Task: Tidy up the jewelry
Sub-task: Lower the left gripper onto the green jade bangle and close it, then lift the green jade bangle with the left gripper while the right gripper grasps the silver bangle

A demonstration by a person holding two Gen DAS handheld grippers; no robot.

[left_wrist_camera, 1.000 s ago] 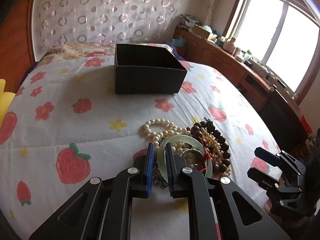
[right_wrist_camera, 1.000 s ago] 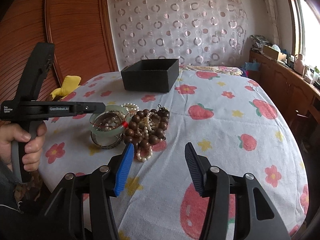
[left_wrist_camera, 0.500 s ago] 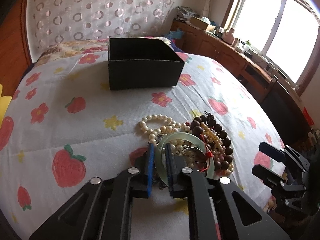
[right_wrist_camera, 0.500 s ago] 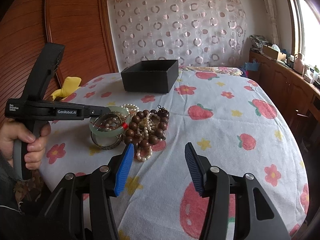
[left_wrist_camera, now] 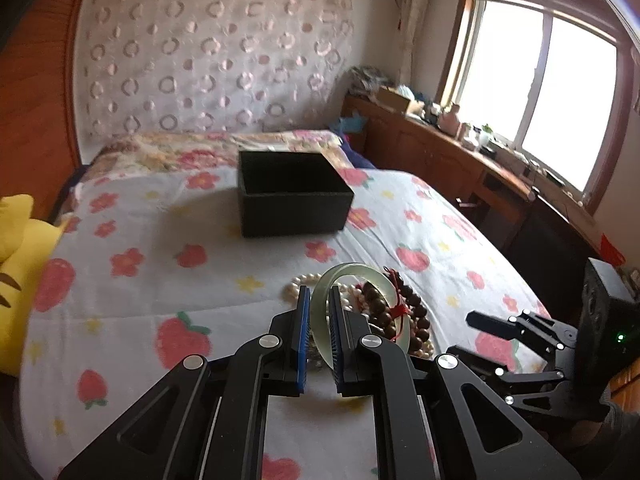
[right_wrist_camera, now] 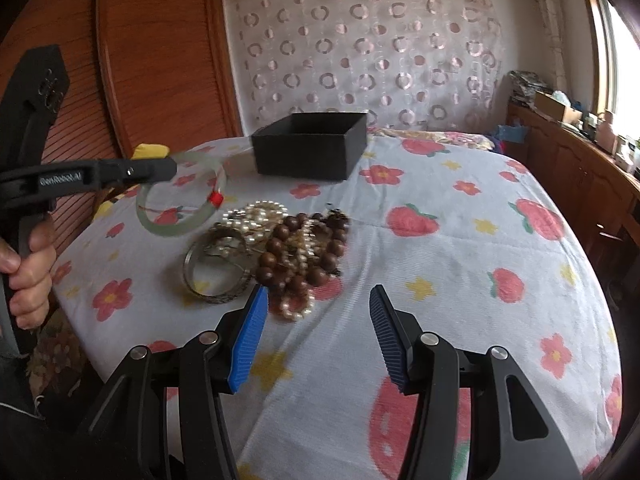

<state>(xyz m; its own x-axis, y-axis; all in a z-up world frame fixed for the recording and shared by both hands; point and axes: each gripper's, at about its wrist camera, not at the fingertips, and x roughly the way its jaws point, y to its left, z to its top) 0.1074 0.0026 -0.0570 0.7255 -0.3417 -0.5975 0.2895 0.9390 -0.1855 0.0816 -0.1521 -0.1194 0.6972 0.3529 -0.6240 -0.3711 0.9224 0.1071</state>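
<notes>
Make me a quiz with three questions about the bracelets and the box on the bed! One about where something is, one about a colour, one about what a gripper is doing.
1. Where is the black box?
A. On the bedspread, beyond the jewelry pile
B. On the window ledge
C. In the right gripper

2. What colour is the bangle that is lifted off the bed?
A. Bright purple
B. Pale green
C. Black

3. What is the right gripper doing?
A. Squeezing the pearls
B. Holding the box
C. Open, holding nothing

Answers:
1 A: the box sits on the strawberry bedspread, behind the jewelry pile.
2 B: the bangle clamped in the left gripper is pale green with a small red tie.
3 C: its blue fingers stand wide apart with only bedspread between them.
</notes>
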